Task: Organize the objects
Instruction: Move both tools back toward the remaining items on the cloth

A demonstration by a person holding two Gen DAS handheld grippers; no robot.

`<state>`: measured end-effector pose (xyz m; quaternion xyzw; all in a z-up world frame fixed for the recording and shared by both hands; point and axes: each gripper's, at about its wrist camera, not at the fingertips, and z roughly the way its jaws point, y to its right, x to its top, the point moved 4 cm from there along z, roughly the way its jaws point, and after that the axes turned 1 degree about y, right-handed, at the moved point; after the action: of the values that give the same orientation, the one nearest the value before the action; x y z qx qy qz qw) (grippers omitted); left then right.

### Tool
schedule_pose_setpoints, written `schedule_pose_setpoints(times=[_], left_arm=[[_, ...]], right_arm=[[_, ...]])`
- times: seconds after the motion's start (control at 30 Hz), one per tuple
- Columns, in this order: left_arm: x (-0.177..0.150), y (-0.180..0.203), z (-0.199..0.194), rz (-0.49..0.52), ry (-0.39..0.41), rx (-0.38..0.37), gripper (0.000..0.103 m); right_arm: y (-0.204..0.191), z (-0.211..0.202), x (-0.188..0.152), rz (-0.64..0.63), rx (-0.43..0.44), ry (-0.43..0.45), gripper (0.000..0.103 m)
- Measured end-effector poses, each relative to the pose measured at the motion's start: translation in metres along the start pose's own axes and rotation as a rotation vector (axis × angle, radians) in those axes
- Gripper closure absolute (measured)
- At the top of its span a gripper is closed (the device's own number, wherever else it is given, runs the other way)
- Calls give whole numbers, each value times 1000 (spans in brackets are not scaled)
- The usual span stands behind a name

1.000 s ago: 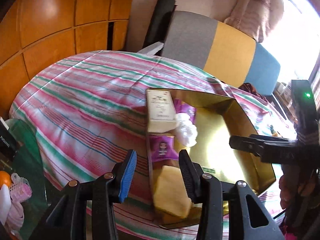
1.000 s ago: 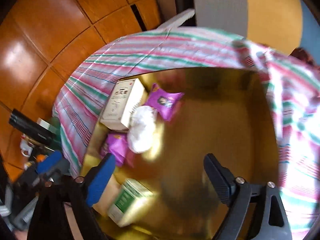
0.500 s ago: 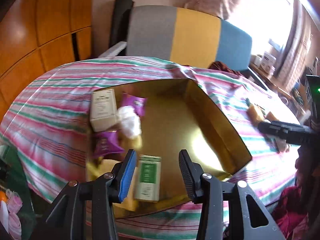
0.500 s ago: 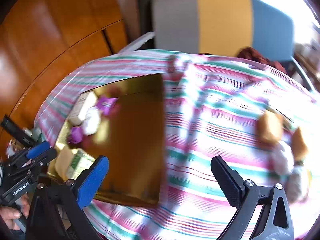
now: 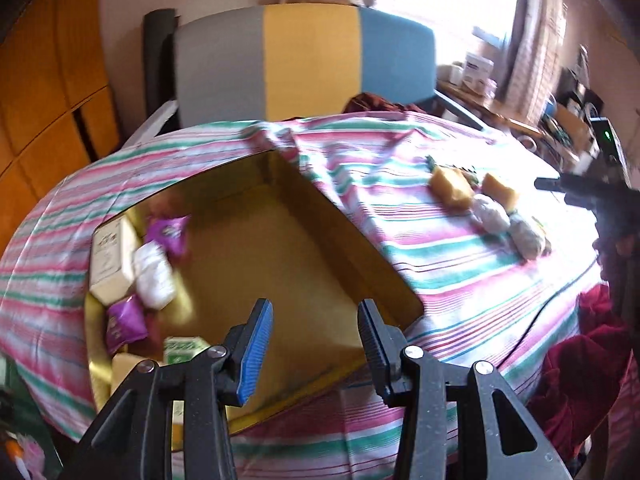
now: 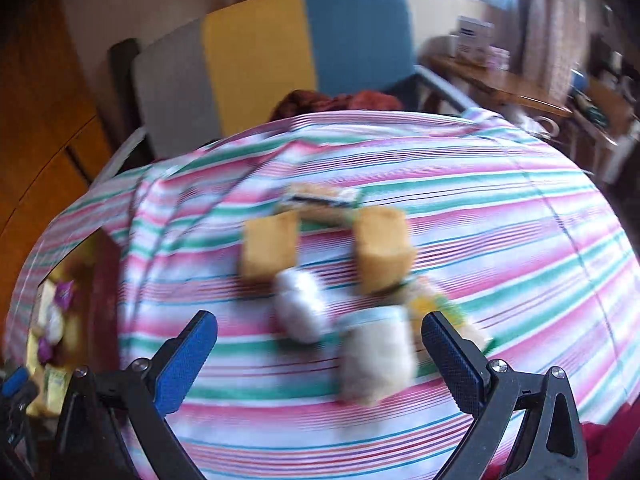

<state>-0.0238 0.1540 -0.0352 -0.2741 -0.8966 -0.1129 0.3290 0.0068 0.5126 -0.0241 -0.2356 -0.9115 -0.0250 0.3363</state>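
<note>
A gold box (image 5: 288, 256) lies open on the striped tablecloth (image 5: 432, 272). In its left part lie a cream carton (image 5: 110, 264), purple packets (image 5: 168, 234), a white bundle (image 5: 154, 276) and a green-and-white carton (image 5: 182, 350). My left gripper (image 5: 316, 344) is open and empty over the box's near edge. In the right wrist view, two yellow-brown blocks (image 6: 270, 252) (image 6: 384, 248) and two white wrapped bundles (image 6: 300, 308) (image 6: 378, 360) lie on the cloth (image 6: 520, 240). My right gripper (image 6: 320, 360) is wide open and empty just before them. The box shows at far left (image 6: 100, 280).
A grey, yellow and blue chair back (image 5: 304, 60) stands behind the table. Wooden panels (image 5: 48, 80) are at the left. A cluttered side table (image 5: 500, 96) stands at the right by the window. Red cloth (image 5: 580, 360) hangs off the table's right edge.
Both grippers have swung to the right. The right gripper has left the box and now faces the blocks and bundles on the cloth. Both stay open.
</note>
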Motion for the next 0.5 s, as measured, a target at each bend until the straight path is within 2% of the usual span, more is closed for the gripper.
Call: schedule_pose_setpoints(times=[0.13,0.23,0.3,0.5], left_arm=[[9,25,10,55,-17,-24,59],[15,44,20,88,-29,-45,59],[20,58,26,112,-36,-61,59],[31,100,42,195,-48,-93,59]], right_arm=[[55,7,6,118,-67,42,0],[90,14,3,294,-54,24,0],[102,8,3,362,-42,54,0],[121,4,-3,486,-11,63,0]])
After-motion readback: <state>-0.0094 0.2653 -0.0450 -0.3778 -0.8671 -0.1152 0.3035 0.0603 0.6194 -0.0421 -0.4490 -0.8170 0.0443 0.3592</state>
